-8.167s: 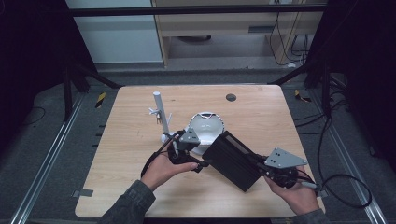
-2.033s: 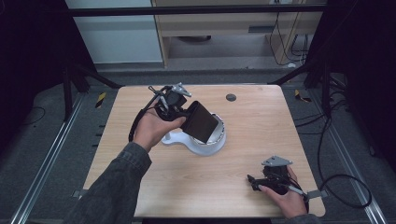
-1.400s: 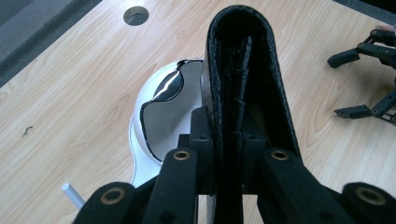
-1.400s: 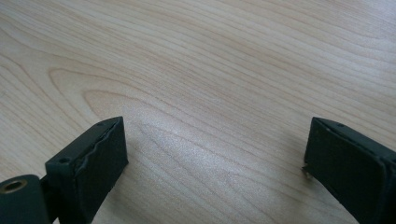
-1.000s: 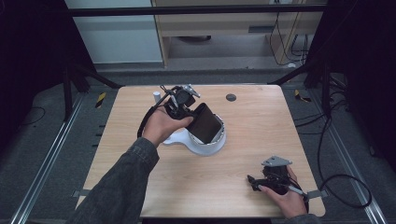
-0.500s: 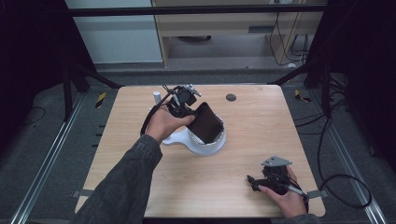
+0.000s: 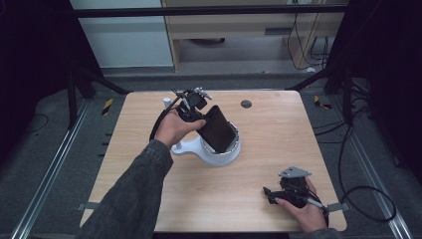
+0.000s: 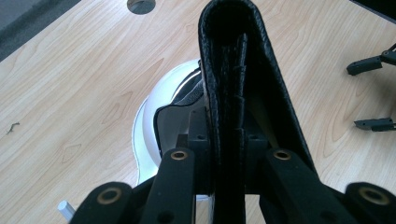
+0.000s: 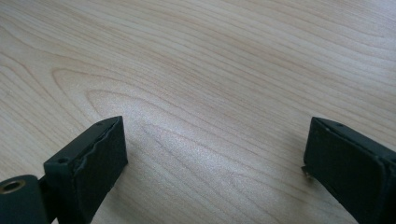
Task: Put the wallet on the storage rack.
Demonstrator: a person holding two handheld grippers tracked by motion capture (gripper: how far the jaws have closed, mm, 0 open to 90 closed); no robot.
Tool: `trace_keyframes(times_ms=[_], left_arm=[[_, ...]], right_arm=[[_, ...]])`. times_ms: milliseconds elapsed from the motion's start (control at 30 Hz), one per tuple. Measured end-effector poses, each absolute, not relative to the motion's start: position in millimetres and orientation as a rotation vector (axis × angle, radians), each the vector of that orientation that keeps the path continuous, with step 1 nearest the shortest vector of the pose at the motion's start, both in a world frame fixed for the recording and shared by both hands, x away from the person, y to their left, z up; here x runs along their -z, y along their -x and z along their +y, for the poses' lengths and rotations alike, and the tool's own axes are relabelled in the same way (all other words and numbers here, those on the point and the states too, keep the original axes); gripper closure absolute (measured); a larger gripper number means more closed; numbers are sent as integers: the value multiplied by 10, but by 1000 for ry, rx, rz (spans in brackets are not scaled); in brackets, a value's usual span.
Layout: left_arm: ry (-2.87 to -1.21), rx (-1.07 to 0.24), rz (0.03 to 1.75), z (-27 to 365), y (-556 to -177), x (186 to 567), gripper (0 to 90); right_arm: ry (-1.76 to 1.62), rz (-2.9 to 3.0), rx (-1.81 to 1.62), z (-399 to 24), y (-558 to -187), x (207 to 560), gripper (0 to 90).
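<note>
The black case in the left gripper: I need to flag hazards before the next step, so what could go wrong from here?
1. The black case is clamped near one end by the left gripper and leans tilted over the white round stand; it may pivot or slip in the fingers.
2. Pressing it down off-centre could tip or slide the stand across the table.
3. The right gripper rests open at the near edge, too far off to steady anything.

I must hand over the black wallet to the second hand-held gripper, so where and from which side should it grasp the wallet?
Grip the black wallet on its free lower end, above the white stand. It is flat and thin, tilted, with its upper end clamped in the left hand-held gripper. The open right hand-held gripper should probably come from the near right, jaws across the two broad faces.
</note>
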State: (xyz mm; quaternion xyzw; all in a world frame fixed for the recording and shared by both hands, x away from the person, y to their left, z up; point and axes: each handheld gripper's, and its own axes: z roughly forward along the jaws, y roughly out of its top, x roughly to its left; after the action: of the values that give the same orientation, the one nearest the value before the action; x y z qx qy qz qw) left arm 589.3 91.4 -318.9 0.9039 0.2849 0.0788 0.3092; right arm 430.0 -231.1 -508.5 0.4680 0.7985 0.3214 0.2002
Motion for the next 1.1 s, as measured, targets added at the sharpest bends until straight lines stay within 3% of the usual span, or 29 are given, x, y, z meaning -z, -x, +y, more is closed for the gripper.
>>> trace_keyframes(times_ms=[500,1100], left_arm=[[-2322,-290,770,967,-5868,3110,679],[-2254,-368,746,1081,-5722,2825,668]], right_arm=[[-1310,2235,-898,-2307,-4293,5083,61],[-1311,2241,-897,-2304,-4282,5080,61]])
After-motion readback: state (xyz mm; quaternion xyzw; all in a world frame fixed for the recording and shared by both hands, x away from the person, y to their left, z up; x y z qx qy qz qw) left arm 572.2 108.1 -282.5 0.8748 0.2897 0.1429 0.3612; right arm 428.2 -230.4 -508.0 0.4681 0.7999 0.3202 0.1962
